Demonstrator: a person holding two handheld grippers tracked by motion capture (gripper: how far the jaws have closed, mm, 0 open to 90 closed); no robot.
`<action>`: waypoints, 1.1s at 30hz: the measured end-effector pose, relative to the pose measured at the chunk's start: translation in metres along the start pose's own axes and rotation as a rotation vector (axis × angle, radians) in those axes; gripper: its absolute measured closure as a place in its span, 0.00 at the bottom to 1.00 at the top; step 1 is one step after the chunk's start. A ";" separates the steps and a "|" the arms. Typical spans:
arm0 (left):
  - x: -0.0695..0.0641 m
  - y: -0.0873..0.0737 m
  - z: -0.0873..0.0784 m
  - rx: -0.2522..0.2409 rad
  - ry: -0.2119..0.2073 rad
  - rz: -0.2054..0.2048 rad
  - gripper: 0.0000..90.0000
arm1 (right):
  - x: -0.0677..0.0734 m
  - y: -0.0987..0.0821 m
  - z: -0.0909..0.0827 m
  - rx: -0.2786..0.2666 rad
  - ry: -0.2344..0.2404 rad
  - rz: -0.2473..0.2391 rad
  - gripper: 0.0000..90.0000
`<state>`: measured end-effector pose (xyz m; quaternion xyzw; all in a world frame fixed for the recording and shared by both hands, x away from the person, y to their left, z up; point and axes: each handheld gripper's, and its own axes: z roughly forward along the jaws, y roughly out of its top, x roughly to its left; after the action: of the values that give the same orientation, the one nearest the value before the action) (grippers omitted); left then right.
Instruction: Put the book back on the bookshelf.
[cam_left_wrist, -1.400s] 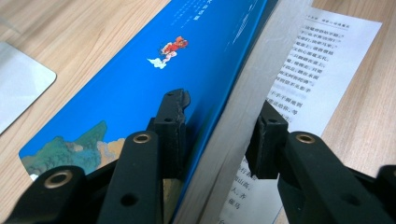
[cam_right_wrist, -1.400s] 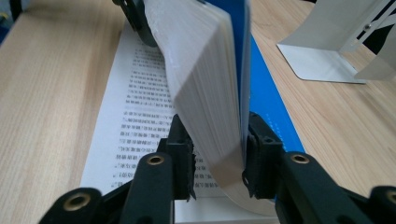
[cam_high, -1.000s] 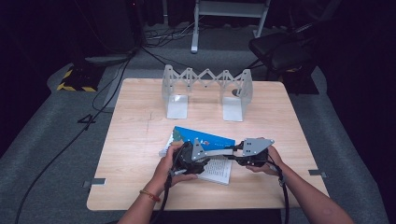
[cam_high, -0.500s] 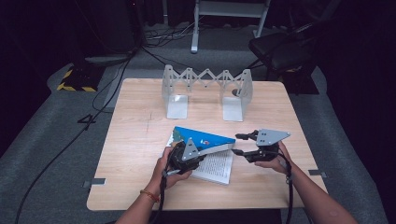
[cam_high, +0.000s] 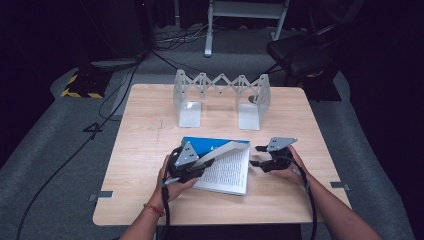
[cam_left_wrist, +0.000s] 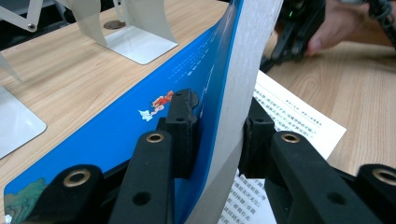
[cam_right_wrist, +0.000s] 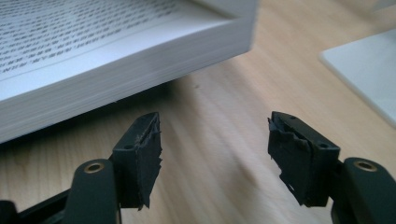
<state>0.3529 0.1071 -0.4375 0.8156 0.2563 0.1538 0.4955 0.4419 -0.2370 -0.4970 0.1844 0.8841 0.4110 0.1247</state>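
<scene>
A book with a blue cover (cam_high: 206, 144) lies open on the wooden table (cam_high: 150, 150), its printed page (cam_high: 227, 170) facing up. My left gripper (cam_high: 200, 165) is shut on the lifted cover (cam_left_wrist: 140, 135), with one pad on the blue outside and one on the grey inside. The cover stands tilted up over the page. My right gripper (cam_high: 256, 155) sits just off the book's right edge, low over the table. Its jaws (cam_right_wrist: 215, 140) have just been opening and stand open with nothing between them. The page block (cam_right_wrist: 116, 60) lies just ahead of them.
A metal accordion book rack (cam_high: 220, 95) with two base plates stands at the back of the table. One plate (cam_left_wrist: 140, 44) lies beyond the cover, and a white plate (cam_right_wrist: 364, 70) is close to my right gripper. Cables trail off the table's near edge.
My right gripper has let go of the cover, opened, and moved right and down away from the book. My left gripper has closed on the cover and holds it raised.
</scene>
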 end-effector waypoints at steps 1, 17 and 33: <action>0.000 0.000 0.000 0.000 0.000 0.000 0.79 | 0.000 0.000 0.000 0.000 0.000 0.000 0.39; -0.004 0.014 0.001 -0.075 -0.045 -0.012 0.80 | -0.001 0.035 -0.037 -0.294 -0.038 0.071 0.51; -0.010 -0.004 -0.022 -0.151 -0.016 -0.106 0.75 | 0.013 0.076 -0.042 -0.382 0.046 0.072 0.55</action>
<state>0.3321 0.1187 -0.4306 0.7624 0.2828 0.1397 0.5650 0.4312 -0.2144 -0.4123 0.1796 0.7854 0.5796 0.1223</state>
